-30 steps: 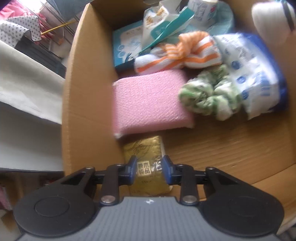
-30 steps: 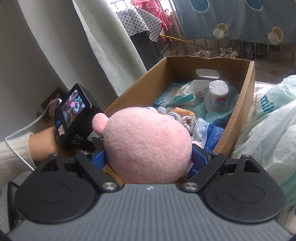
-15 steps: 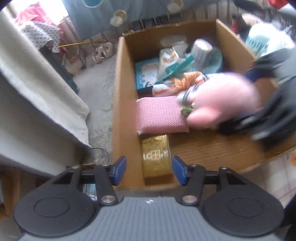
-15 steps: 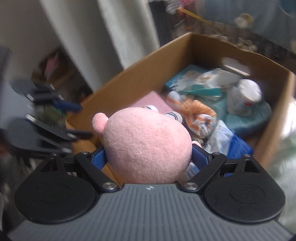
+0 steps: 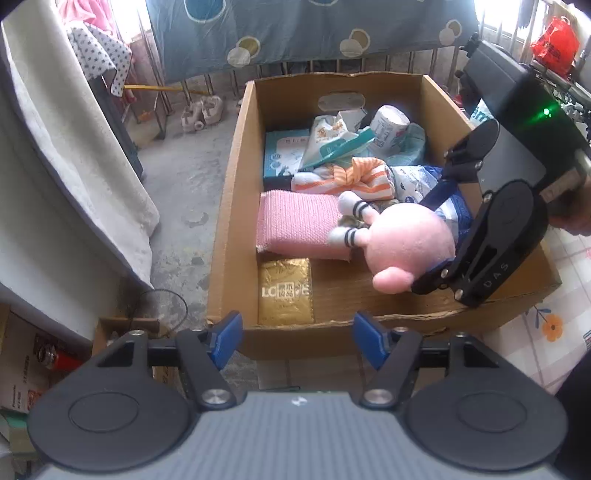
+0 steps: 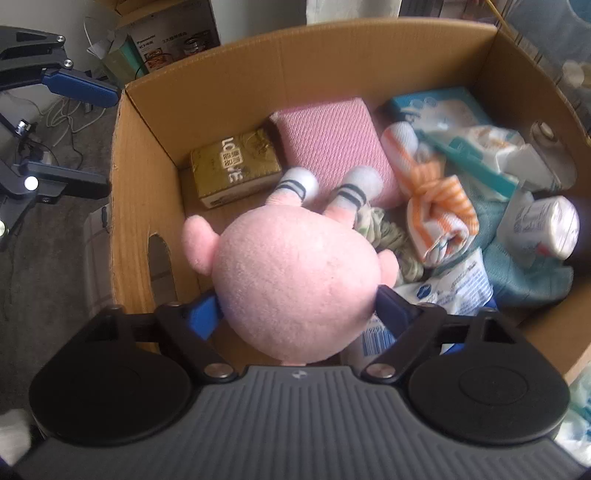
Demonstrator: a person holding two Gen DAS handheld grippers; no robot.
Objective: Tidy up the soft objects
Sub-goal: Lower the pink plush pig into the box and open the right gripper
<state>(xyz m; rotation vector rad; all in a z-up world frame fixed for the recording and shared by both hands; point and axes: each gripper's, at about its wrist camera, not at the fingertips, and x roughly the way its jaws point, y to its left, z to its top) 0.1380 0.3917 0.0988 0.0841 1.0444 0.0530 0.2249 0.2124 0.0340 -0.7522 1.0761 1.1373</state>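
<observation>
Both grippers face the cardboard box [image 5: 229,236]: right gripper [image 6: 299,314] reaches in, clamped on the pink plush toy [image 6: 295,288]; left gripper [image 5: 297,338] gapes empty outside; the toy's face is hidden.

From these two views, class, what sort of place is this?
Probably a home's balcony or laundry corner: a patterned sheet hangs over railings, shoes sit on bare concrete, and a cardboard box holds household things.

Grey concrete floor [image 5: 177,177], blue dotted curtain [image 5: 295,29], daylit window railing [image 5: 221,85]
</observation>
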